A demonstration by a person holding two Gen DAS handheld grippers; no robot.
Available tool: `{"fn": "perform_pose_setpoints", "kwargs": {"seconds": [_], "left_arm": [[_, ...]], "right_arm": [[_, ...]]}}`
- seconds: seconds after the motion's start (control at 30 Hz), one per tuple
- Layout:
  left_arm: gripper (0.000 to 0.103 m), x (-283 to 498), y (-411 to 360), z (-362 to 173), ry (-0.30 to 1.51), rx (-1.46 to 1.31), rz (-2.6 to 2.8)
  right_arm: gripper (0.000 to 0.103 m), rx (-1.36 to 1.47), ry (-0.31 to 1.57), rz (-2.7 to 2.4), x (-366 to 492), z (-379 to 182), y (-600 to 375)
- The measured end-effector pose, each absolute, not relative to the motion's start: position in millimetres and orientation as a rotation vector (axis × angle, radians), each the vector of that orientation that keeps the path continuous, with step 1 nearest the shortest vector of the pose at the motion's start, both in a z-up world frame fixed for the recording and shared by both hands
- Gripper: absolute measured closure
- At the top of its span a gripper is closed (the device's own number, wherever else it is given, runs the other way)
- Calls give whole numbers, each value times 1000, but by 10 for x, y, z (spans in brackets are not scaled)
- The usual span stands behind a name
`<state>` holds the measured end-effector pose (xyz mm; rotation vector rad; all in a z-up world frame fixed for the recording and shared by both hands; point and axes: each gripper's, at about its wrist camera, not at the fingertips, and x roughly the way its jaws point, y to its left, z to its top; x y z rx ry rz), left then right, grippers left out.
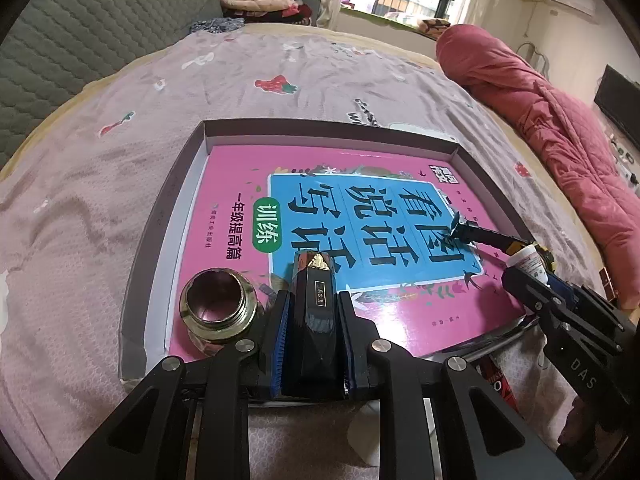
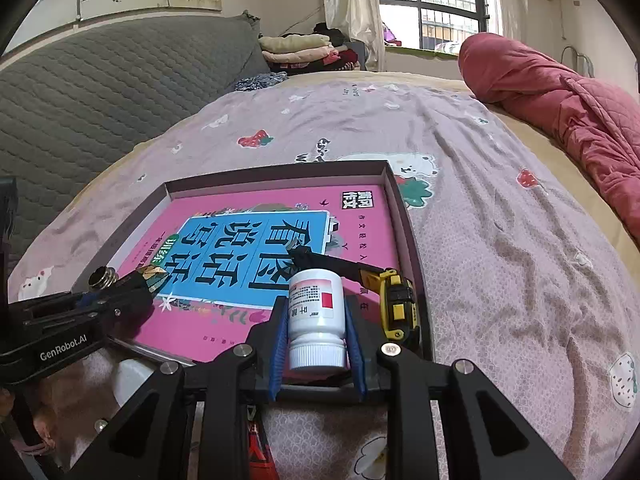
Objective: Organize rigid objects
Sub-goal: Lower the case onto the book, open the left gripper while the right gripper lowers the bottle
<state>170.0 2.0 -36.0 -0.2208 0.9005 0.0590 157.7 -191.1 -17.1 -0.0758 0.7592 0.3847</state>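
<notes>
Since both grippers are loaded over the box (image 1: 168, 216) on the bed, left gripper (image 1: 313, 320) clamping the black perfume bottle (image 1: 316, 308), right gripper (image 2: 318, 332) clamping the white pill bottle (image 2: 317, 316), I'd lower each gently onto the pink book (image 1: 360, 312), clear of the glass jar (image 1: 218, 308) and tape measure (image 2: 400, 304).

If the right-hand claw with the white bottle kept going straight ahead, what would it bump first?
Probably the pink book in the box, since the right gripper angles down toward it holding the white bottle. The yellow tape measure sits just right; depth is unclear.
</notes>
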Motion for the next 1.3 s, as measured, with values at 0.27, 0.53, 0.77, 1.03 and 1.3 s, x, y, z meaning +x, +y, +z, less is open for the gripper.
{"fn": "perform_pose_setpoints", "kwargs": {"seconds": [0.27,0.53,0.77,1.03,1.3], "left_arm": [[81,1707,-42,-356,902,-210,48],[81,1707,-11,-337,902,-241,42],[80,1682,-4,-330,903,-239,43],[79,1661,-1,-312,906,-248,34],[79,1619,41,-287,905,-252,44]], "right_arm": [[76,-81,763,397,1565,-171,-1894],[75,-86,764,408,1556,-168,-1882],[75,-83,765,413,1552,-159,-1891],[76,-73,766,415,1558,-152,-1894],[75,-72,755,417,1534,-135,-1893]]}}
